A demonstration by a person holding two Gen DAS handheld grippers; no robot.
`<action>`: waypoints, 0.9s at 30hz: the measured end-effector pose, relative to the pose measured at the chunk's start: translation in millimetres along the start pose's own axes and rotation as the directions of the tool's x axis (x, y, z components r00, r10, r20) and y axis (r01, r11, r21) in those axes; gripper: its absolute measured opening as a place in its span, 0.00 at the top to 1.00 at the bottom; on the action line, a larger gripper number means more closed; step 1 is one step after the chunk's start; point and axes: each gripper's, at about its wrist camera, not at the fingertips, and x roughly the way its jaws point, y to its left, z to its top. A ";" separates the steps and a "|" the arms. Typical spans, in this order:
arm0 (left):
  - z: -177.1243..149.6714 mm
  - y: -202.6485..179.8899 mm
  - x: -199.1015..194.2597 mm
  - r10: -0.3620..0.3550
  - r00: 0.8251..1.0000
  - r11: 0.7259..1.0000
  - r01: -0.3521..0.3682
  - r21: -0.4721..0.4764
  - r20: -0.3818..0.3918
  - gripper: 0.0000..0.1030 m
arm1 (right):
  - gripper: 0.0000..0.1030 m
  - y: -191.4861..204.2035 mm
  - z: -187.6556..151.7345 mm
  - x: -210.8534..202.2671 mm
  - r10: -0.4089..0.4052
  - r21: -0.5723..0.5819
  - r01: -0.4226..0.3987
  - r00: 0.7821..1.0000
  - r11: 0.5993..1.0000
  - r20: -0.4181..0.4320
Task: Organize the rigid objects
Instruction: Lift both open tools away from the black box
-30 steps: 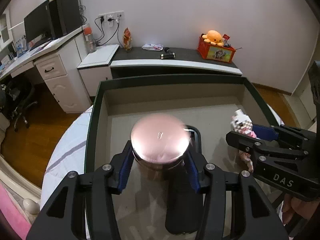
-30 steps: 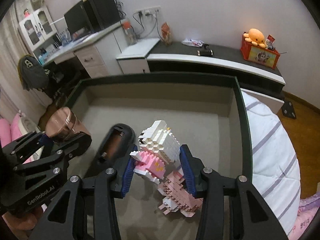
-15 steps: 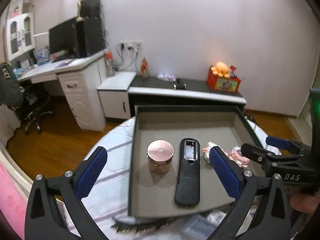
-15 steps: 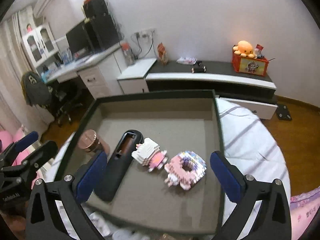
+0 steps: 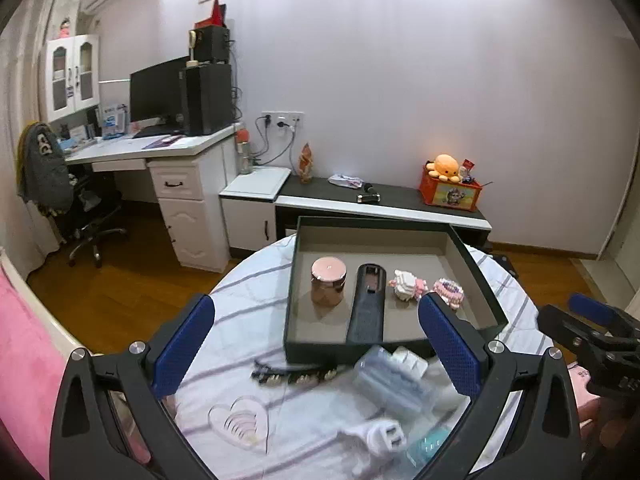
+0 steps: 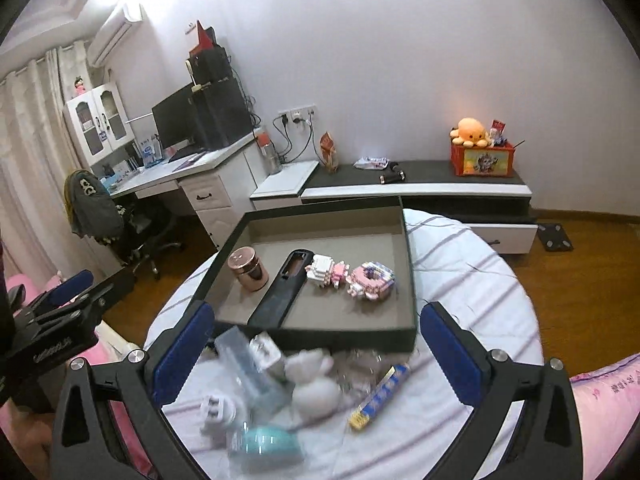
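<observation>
The left claw (image 5: 316,344) stands wide open with nothing between its blue-padded fingers, and the right claw (image 6: 316,348) is spread just as wide and equally empty. Both hang above the near side of the round counter with a white, grey-striped cloth (image 5: 248,292), short of the tray.

Directly under and between the claw fingers lies a blurred heap of loose things: a white plug adapter (image 5: 380,436), a clear plastic packet (image 5: 392,380), a teal rounded object (image 6: 268,446), a white lumpy figure (image 6: 314,384), a blue-and-yellow patterned stick (image 6: 378,396) and a dark hair clip (image 5: 292,374).

Beyond the heap sits the shallow dark-rimmed rectangular tray with a grey floor (image 5: 296,272). Inside it, in a row from left to right, are a rose-gold cylindrical jar with a flat lid (image 5: 329,286), standing upright; a long black remote-like case lying flat with its open compartment facing up (image 5: 367,304); a white and pink brick-built figure (image 5: 408,284); and a pink brick-built ring shape (image 5: 449,291). All four lie well ahead of both claws, untouched.
</observation>
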 end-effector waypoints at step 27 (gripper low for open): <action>-87.0 1.6 -75.4 0.039 0.999 0.999 -0.040 -0.025 -0.021 0.00 | 0.00 12.8 -87.9 -86.4 -0.144 -0.032 0.148 0.984 0.989 0.103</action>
